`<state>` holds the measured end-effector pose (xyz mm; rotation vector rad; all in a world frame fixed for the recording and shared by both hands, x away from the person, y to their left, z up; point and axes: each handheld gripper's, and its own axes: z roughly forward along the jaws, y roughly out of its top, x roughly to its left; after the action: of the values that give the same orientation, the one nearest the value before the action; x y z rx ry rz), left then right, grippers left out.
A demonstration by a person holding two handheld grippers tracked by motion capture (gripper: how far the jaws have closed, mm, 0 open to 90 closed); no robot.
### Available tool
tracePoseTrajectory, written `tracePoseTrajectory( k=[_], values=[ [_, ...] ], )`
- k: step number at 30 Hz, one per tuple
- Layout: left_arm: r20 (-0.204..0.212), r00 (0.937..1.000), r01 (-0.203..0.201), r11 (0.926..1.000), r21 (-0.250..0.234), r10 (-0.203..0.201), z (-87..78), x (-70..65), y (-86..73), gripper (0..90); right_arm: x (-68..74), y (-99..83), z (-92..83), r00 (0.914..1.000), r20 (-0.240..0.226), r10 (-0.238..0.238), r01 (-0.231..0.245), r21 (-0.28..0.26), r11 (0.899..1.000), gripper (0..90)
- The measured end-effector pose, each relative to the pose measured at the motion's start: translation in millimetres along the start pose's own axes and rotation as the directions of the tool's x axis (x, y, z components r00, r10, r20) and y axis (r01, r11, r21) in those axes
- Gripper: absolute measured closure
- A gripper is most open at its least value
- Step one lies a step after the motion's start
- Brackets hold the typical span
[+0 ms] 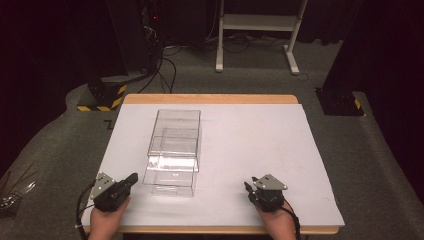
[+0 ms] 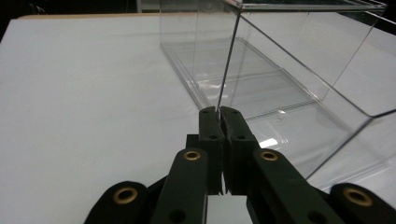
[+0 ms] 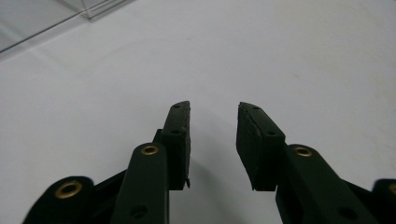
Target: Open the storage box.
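white table, clear box, left gripper closed, right gripper parted

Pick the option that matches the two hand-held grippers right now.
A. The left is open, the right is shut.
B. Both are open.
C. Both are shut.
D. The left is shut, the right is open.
D. In the left gripper view the left hand-held gripper has its jaws pressed together near the clear plastic box, while the right hand-held gripper shows a plain gap between its jaws above the white table.
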<state>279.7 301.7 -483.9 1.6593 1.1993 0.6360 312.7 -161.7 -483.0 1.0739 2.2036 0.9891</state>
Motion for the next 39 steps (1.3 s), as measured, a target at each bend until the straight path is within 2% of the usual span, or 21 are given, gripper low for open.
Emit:
tracePoseTrajectory(
  k=[5,14,18,23,29,34,37,39],
  values=[
    [0.022,0.9996,-0.016,0.9997,0.017,0.015,6.2,-2.0,-1.1,88.0,17.5,7.8,5.8,0.9982,-0.015,-0.057,0.057,-0.003,0.998,68.5],
    [0.085,0.996,-0.029,0.999,0.034,0.026,15.0,-11.5,-1.4,87.9,32.7,23.5,19.6,0.9983,-0.019,-0.054,0.053,-0.041,0.998,67.0],
    [0.103,0.9944,-0.027,0.9989,0.037,0.023,15.9,-16.2,-0.8,88.8,46.8,30.3,24.8,0.997,-0.052,-0.057,0.054,-0.051,0.997,66.6],
    [0.109,0.9934,-0.038,0.9986,0.036,0.034,13.5,-19.3,-2.0,88.8,67.7,38.6,30.3,0.9935,-0.088,-0.072,0.066,-0.07,0.995,66.6],
    [0.111,0.9936,-0.027,0.9992,0.03,0.024,13.7,-18.3,-1.5,87.7,90.1,50.1,41.6,0.9894,-0.122,-0.078,0.068,-0.083,0.994,68.9],
    [0.117,0.9929,-0.024,0.9992,0.031,0.02,15.5,-17.7,-1.3,88.9,100.9,54.6,51.8,0.9874,-0.147,-0.058,0.046,-0.083,0.996,72.2],
    [0.12,0.9926,-0.019,0.9993,0.032,0.015,16.0,-17.4,-1.3,89.8,106.7,55.2,53.3,0.9832,-0.172,-0.061,0.046,-0.086,0.995,75.8],
    [0.116,0.9932,-0.009,0.9995,0.032,0.005,15.4,-15.2,-1.5,89.9,110.6,55.4,51.9,0.9827,-0.171,-0.071,0.056,-0.09,0.994,76.9]
  ],
)
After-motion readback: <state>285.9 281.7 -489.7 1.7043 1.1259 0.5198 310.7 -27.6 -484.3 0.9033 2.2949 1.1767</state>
